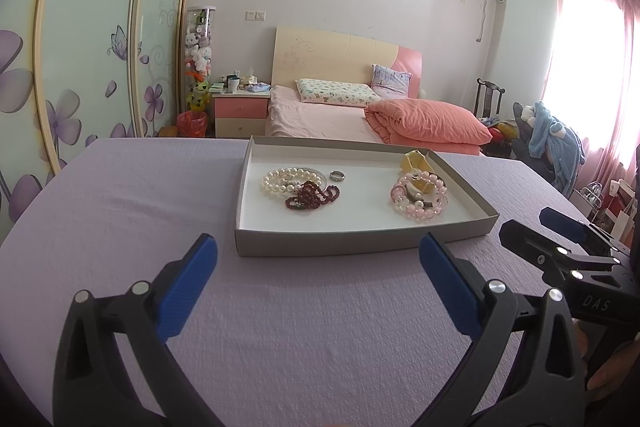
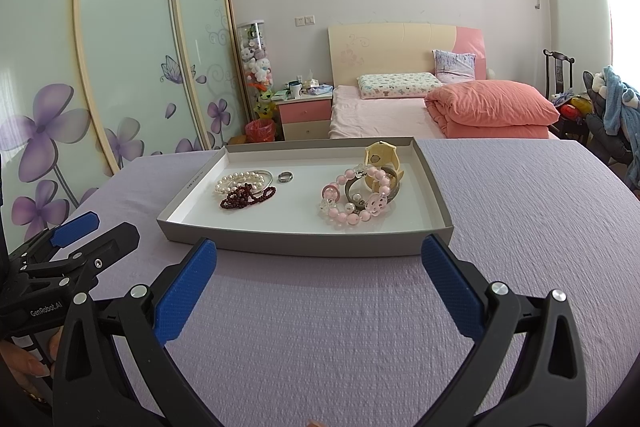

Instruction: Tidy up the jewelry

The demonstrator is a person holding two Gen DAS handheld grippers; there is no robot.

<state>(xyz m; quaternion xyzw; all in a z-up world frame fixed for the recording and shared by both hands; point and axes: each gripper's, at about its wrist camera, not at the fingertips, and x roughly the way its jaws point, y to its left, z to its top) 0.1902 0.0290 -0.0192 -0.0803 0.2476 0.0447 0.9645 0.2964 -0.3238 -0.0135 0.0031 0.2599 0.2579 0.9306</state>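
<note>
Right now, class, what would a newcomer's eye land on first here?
Probably the shallow grey tray on the lilac cloth, holding a pink bead bracelet at its right and a pearl bracelet at its left. Nearer the cameras, both grippers, left and right, gape empty.

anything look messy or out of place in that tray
Yes. In the tray the dark red beads lie tangled over the pearl bracelet, and the pink bracelet is heaped with a bangle. Nothing looks spilled or broken.
</note>
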